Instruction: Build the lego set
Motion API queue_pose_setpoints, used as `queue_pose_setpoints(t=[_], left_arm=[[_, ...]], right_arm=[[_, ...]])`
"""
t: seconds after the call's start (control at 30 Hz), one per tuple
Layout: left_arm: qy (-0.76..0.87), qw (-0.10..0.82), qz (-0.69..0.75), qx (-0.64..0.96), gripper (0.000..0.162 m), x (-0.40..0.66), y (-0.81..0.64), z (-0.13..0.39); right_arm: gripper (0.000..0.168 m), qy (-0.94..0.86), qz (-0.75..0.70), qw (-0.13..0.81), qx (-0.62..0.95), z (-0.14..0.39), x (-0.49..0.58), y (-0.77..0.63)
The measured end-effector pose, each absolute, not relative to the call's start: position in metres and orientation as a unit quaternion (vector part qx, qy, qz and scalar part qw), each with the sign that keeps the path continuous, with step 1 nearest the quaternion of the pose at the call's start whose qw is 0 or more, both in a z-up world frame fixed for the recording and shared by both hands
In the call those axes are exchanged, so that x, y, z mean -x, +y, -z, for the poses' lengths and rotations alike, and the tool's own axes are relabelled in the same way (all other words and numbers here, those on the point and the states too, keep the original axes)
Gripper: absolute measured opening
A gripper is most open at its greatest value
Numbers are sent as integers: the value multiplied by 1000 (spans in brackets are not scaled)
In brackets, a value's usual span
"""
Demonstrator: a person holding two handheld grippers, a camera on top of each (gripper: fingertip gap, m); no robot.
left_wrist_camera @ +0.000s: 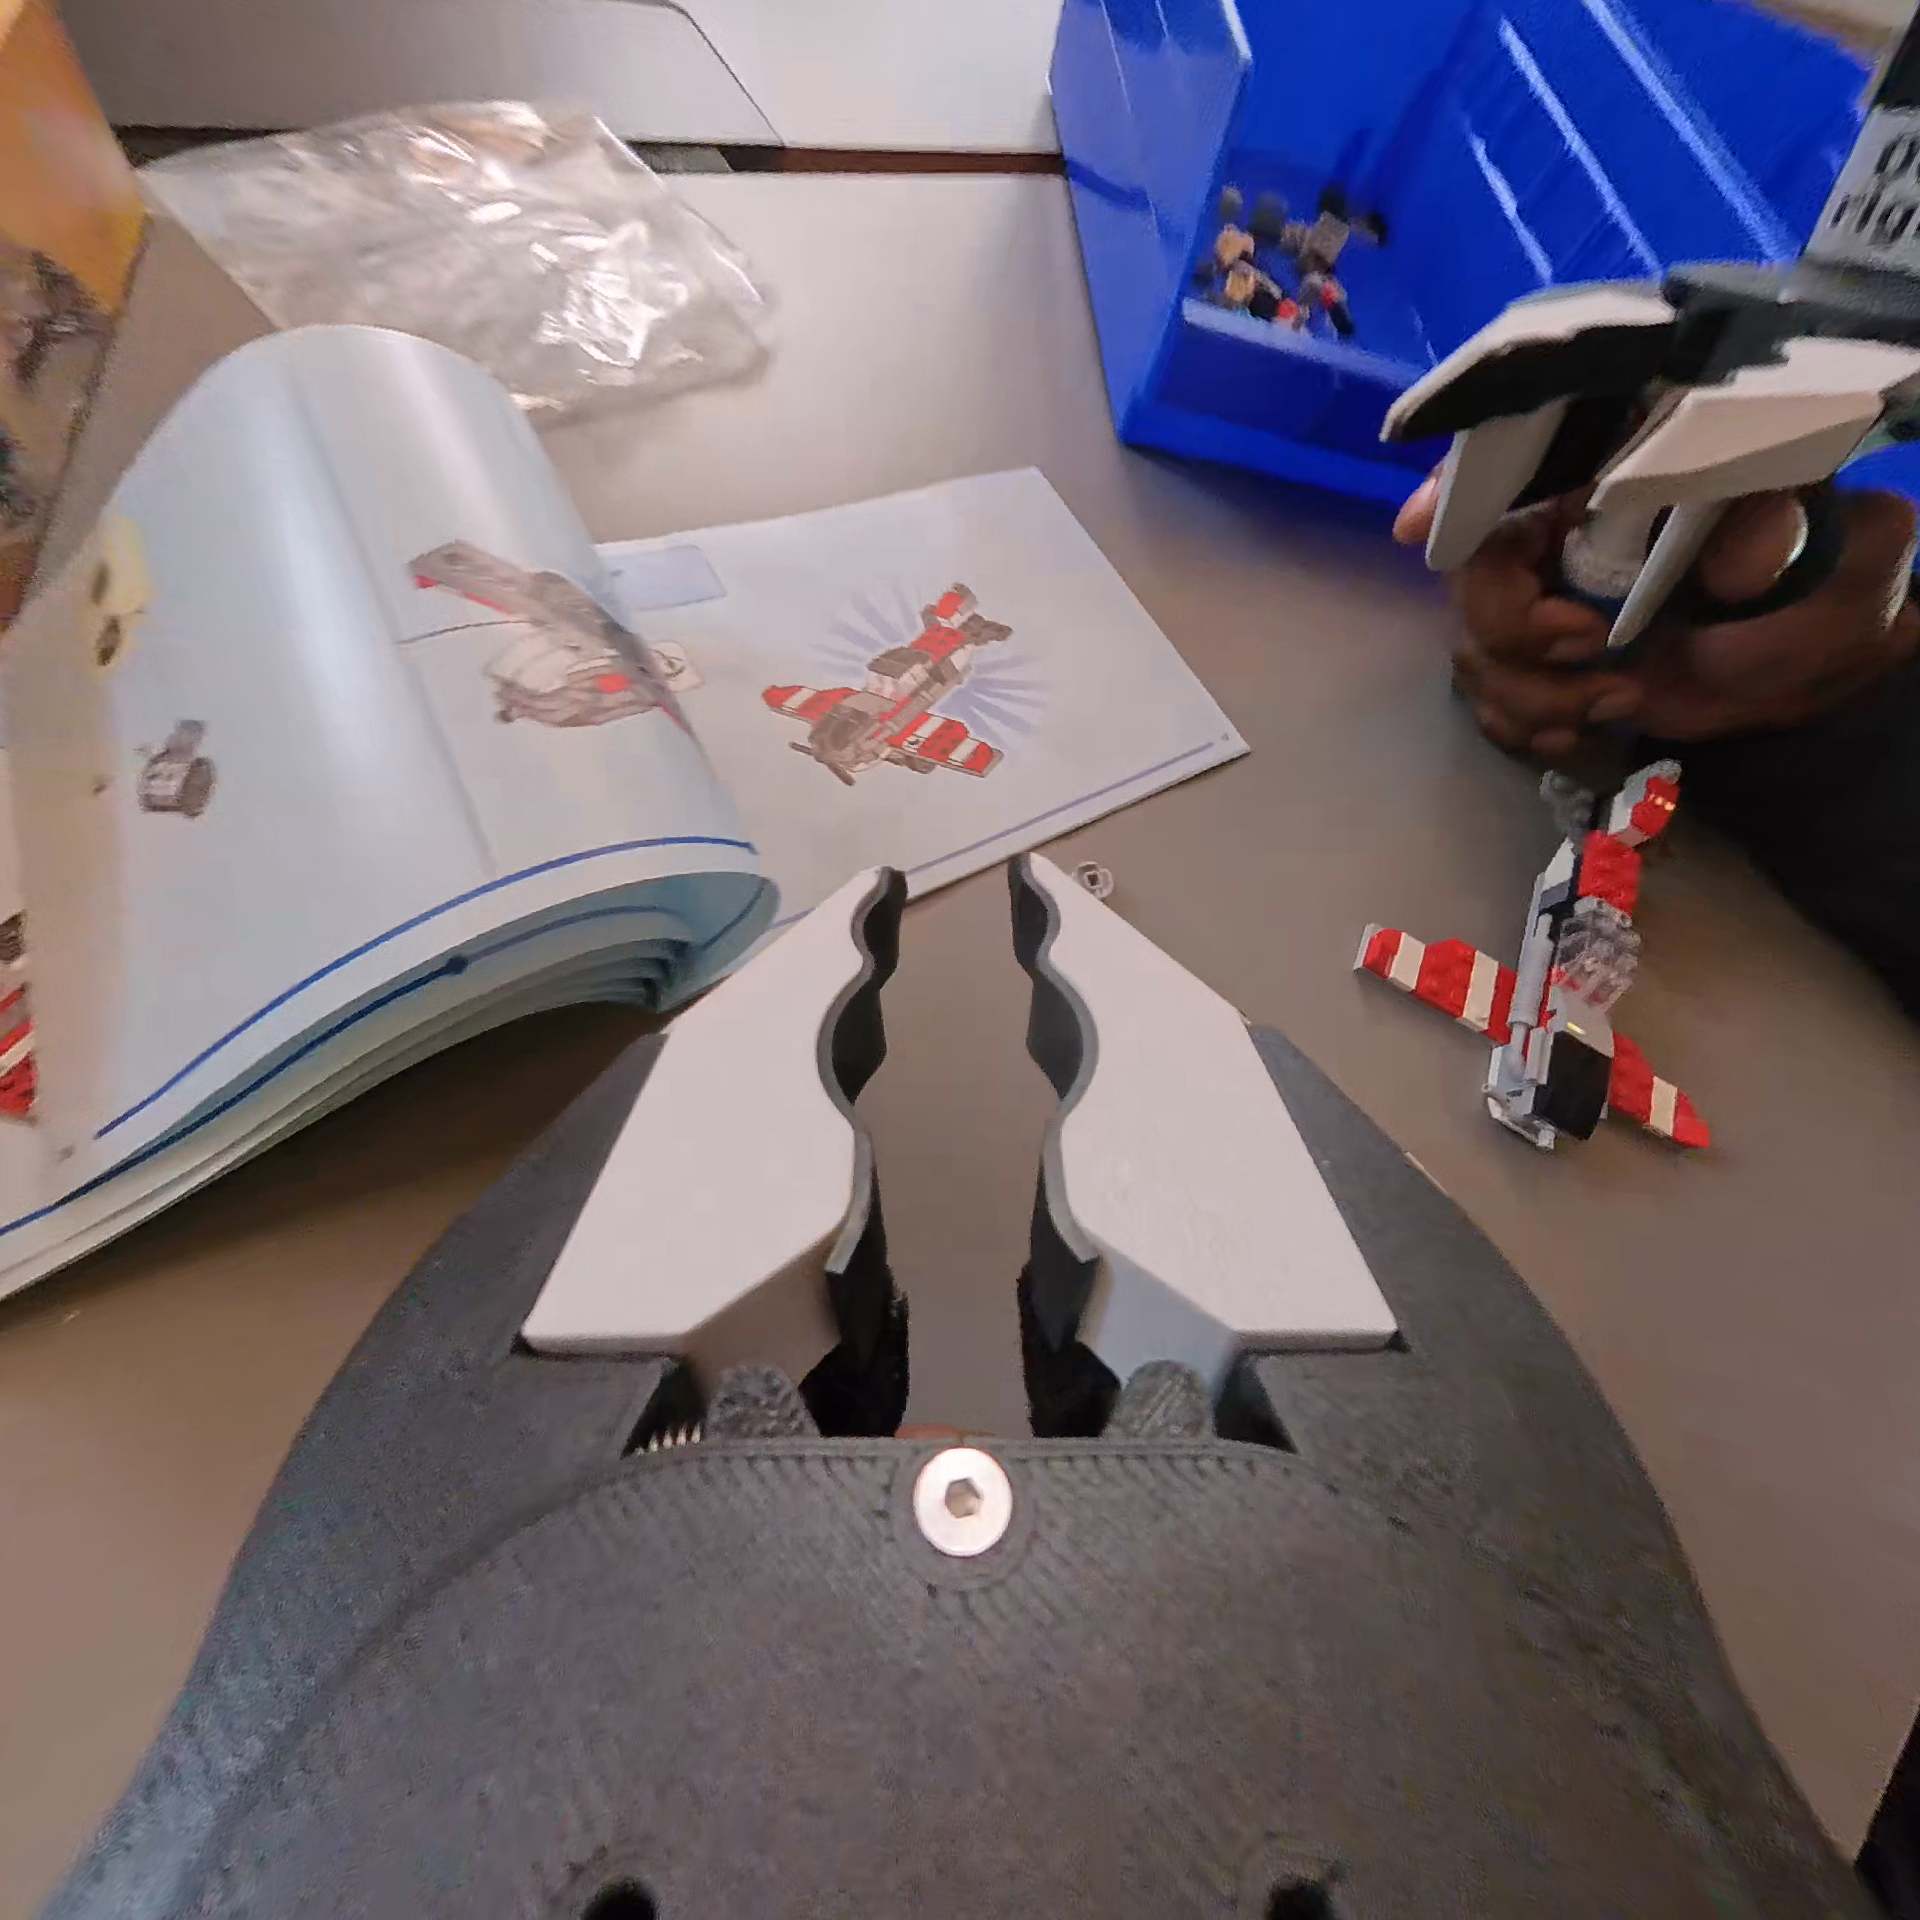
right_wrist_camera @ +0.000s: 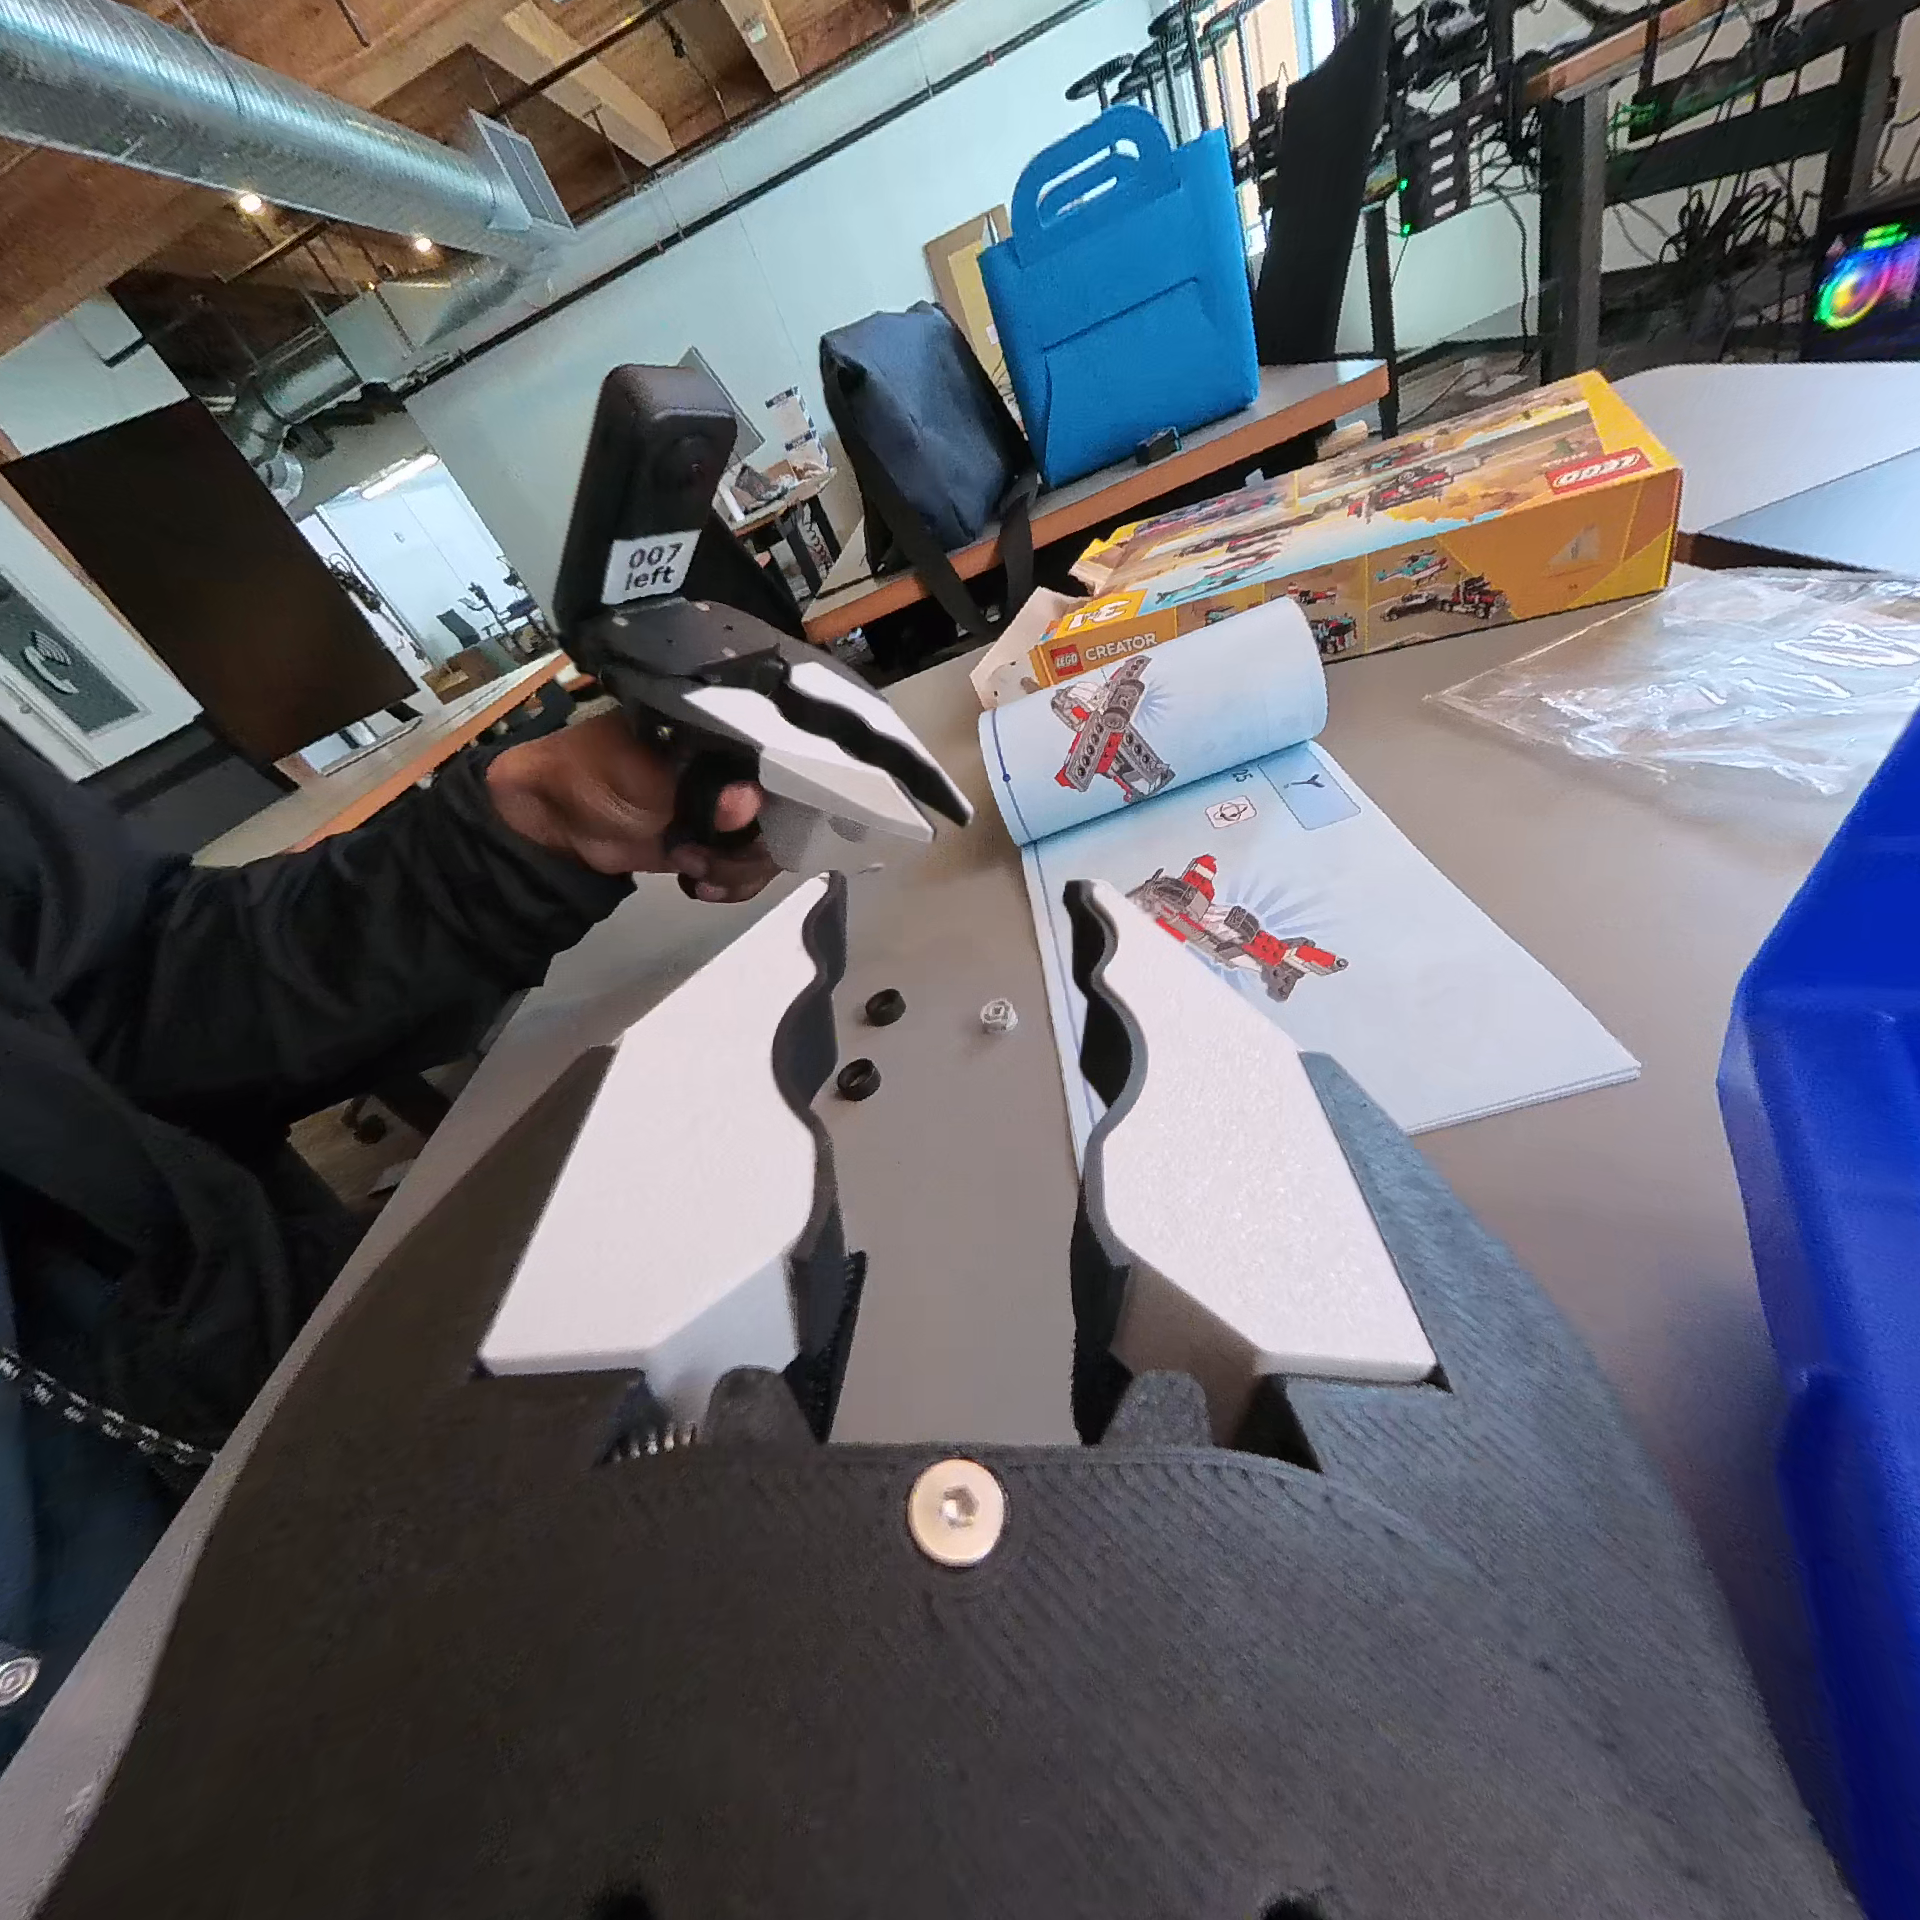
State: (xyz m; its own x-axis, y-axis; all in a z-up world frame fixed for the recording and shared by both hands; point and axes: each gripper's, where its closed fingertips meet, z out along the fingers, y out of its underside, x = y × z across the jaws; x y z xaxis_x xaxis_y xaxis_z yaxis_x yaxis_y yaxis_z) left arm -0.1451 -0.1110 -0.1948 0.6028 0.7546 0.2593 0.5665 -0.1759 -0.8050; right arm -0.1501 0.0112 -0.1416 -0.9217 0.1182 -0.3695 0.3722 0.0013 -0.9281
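Nearby, both grippers, left gripper point(left_wrist_camera: 956, 883) and right gripper point(right_wrist_camera: 951, 899), gape empty. Two black rings point(right_wrist_camera: 883, 1006) and one grey stud point(right_wrist_camera: 998, 1015) lie loose; one striped plane point(left_wrist_camera: 1538, 987) rests on the table point(left_wrist_camera: 1351, 1299). Farther, one blue bin point(left_wrist_camera: 1299, 343) holds small bricks point(left_wrist_camera: 1283, 265).

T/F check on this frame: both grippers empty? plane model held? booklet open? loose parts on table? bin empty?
1. Both grippers, left gripper and right gripper, are open and empty. True.
2. The plane model is held in fingers. False: it lies on the table.
3. The instruction booklet is open. True.
4. Two black rings lie on the table. True.
5. The blue bin is empty. False: small pieces lie inside.
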Motion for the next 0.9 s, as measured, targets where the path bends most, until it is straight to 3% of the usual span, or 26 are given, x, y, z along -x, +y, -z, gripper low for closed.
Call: queue_pose_setpoints(t=[0.03, 0.3, 0.67, 0.9], left_arm=[[-439, 482, -101, 751, 21, 146, -116, 191], [-489, 579, -93, 646, 21, 149, -169, 150], [-415, 485, -87, 765, 23, 141, -91, 200], [-409, 473, -95, 775, 23, 141, -75, 214]], right_arm=[[44, 697, 690, 88, -176, 140, 151, 13], [45, 683, 702, 79, -186, 136, 155, 18], [44, 672, 713, 59, -193, 133, 156, 23], [44, 669, 714, 56, -197, 132, 155, 24]])
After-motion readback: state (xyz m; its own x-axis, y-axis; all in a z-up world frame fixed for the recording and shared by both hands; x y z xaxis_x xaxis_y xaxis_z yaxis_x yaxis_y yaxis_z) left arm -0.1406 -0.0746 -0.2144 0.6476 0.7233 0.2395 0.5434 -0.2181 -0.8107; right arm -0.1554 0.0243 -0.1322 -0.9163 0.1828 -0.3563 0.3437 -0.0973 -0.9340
